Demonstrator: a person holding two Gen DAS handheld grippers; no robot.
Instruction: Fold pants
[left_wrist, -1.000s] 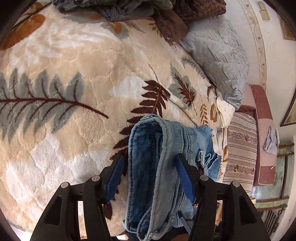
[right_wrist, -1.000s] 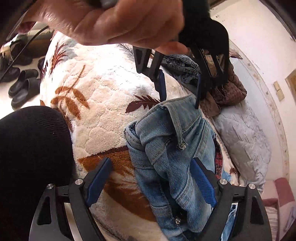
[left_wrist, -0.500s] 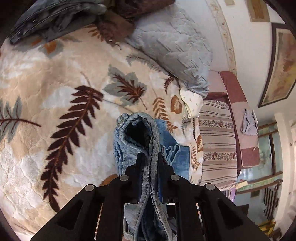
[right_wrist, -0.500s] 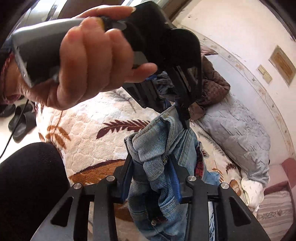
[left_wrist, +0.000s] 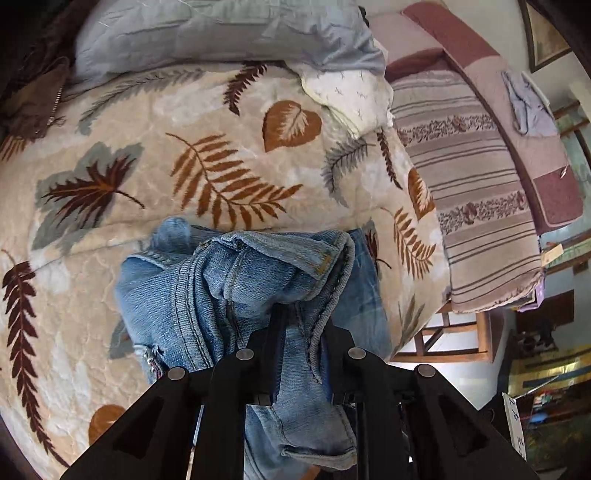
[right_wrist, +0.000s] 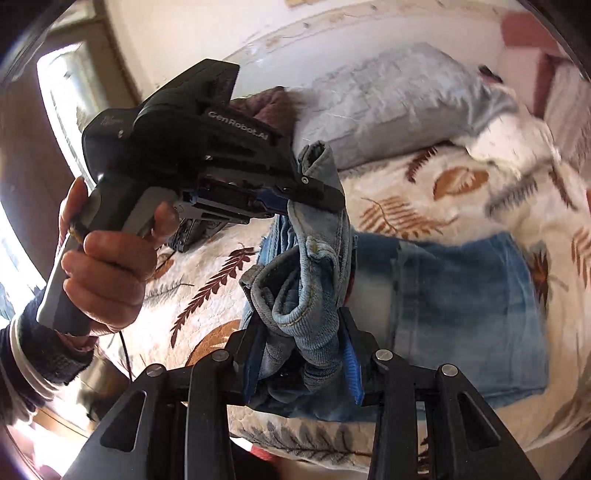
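Observation:
Blue denim pants (left_wrist: 236, 288) lie bunched on a cream bedspread with leaf prints (left_wrist: 221, 155). My left gripper (left_wrist: 301, 325) is shut on the waistband edge and holds it lifted. In the right wrist view my right gripper (right_wrist: 304, 343) is shut on another bunch of the waistband (right_wrist: 310, 295). The left gripper (right_wrist: 306, 195) shows there too, held in a hand, clamped on the same waistband just above. The pants' legs (right_wrist: 461, 302) lie flat across the bed to the right.
A grey-blue pillow (left_wrist: 221, 33) lies at the head of the bed, also in the right wrist view (right_wrist: 399, 107). A striped blanket (left_wrist: 476, 192) hangs over the bed's right edge. A brown jacket (left_wrist: 33, 99) sits at the far left.
Both grippers went from open around the waistband to shut on it. They have lifted it and swung toward the pillow end of the bed, and the legs now trail flat.

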